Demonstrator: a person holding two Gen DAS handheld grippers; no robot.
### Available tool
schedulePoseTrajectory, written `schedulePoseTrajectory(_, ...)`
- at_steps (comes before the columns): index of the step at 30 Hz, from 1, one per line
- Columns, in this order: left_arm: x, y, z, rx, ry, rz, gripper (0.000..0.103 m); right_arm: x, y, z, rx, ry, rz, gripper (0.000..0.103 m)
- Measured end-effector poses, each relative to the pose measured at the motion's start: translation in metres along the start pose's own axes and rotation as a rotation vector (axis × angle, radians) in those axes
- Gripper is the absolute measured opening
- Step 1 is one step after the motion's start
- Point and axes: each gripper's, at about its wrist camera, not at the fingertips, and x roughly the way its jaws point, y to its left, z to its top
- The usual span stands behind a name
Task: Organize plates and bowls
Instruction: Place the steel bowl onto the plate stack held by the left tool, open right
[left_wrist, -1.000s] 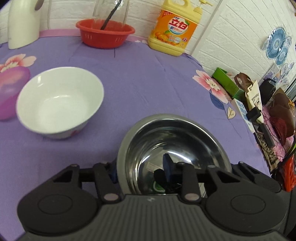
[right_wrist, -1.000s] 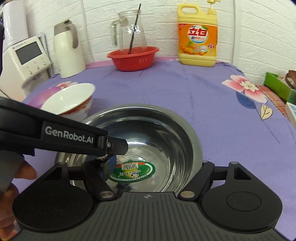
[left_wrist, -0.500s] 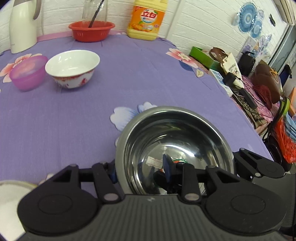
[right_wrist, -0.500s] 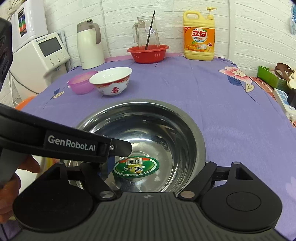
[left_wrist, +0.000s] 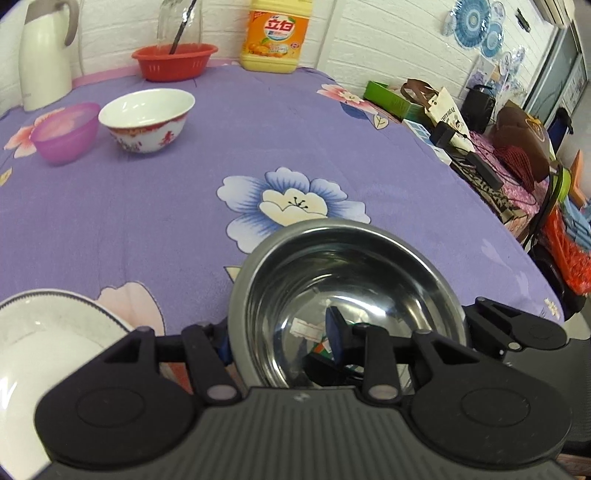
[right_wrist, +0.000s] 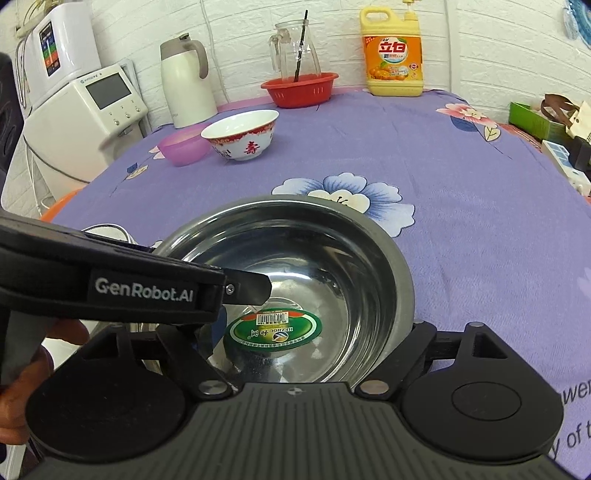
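A steel bowl (left_wrist: 369, 266) (right_wrist: 332, 258) with a green sticker inside sits close in front of both cameras, over the purple cloth. My left gripper (left_wrist: 279, 339) is shut on the bowl's left wall, one finger inside and one outside; its black body reaches in from the left in the right wrist view (right_wrist: 255, 291). My right gripper (right_wrist: 312, 325) stands wide open. Its left finger is inside the bowl and its right finger is outside the right rim. A white bowl with red pattern (left_wrist: 147, 118) (right_wrist: 240, 133) and a pink bowl (left_wrist: 64, 133) (right_wrist: 183, 147) sit far back left. A white plate (left_wrist: 44, 332) lies near left.
Along the back wall stand a red basket (left_wrist: 173, 62) with a glass jug, a yellow detergent bottle (left_wrist: 275, 33) and a white thermos (left_wrist: 44, 51). A white appliance (right_wrist: 85, 122) stands off the table's left. Bags and boxes (left_wrist: 461, 122) crowd the right edge.
Both grippers and the steel bowl have drawn back toward the table's near edge. The white bowl and back-wall items look farther off, and the white plate has come into view at lower left.
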Motion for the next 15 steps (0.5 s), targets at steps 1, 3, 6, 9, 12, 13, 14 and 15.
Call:
schedulePoseTrajectory(1, 0.001, -0.002, 0.0, 0.013, -0.005, 0.003, 0.031, -0.001, 0.001, -0.001, 0.0, -0.002, -0.007, 0.103)
schedulePoseTrajectory(3, 0.003, -0.004, 0.0, 0.019, -0.01, 0.0, 0.031, -0.001, 0.0, -0.002, 0.002, -0.005, -0.02, 0.103)
schedulePoseTrajectory(6, 0.011, -0.001, 0.002, 0.022, -0.013, 0.009, 0.036, 0.0, -0.003, -0.001, 0.01, -0.006, -0.029, 0.103)
schedulePoseTrajectory(9, 0.001, 0.001, 0.005, 0.034, -0.082, 0.094, 0.086, -0.007, -0.008, 0.0, 0.024, -0.018, -0.036, 0.103)
schedulePoseTrajectory(12, -0.015, 0.005, 0.012, 0.045, -0.143, 0.116, 0.091, -0.023, -0.019, 0.0, 0.044, -0.073, -0.081, 0.103)
schedulePoseTrajectory(13, -0.021, 0.005, 0.016, 0.047, -0.161, 0.128, 0.093, -0.029, -0.025, 0.002, 0.062, -0.093, -0.089, 0.103)
schedulePoseTrajectory(14, -0.025, 0.006, 0.019, 0.051, -0.18, 0.141, 0.093, -0.032, -0.03, 0.003, 0.081, -0.107, -0.091, 0.103)
schedulePoseTrajectory(15, -0.029, 0.006, 0.022, 0.055, -0.194, 0.151, 0.093, -0.035, -0.034, 0.006, 0.099, -0.116, -0.089, 0.103)
